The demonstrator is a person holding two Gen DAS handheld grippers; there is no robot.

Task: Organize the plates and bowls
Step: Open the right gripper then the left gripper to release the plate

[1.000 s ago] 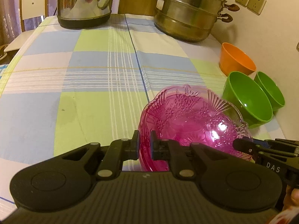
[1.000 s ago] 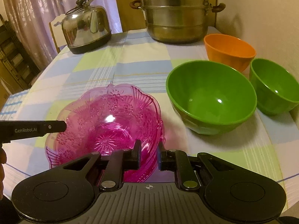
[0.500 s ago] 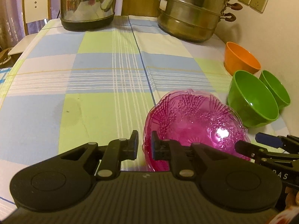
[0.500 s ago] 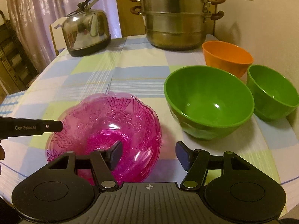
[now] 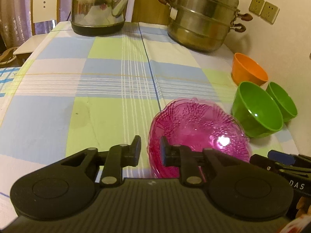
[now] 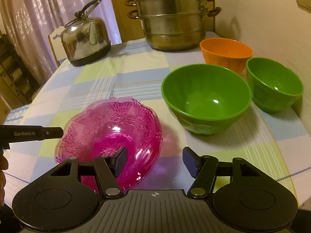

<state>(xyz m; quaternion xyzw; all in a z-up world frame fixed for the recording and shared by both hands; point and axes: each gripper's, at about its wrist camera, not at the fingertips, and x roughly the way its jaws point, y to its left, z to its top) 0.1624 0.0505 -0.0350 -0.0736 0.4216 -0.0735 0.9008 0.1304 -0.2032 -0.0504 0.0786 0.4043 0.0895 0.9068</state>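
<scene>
The left hand-held gripper (image 5: 149,151) is opening off the pink bowl's (image 5: 198,126) rim, the right hand-held gripper (image 6: 154,162) spread.

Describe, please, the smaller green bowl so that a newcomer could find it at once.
Start at the big steel steamer at the table's far end and follow the wall side toward the camera, past the orange bowl. The small green bowl sits next, against the wall, beside a wider green bowl.
</scene>
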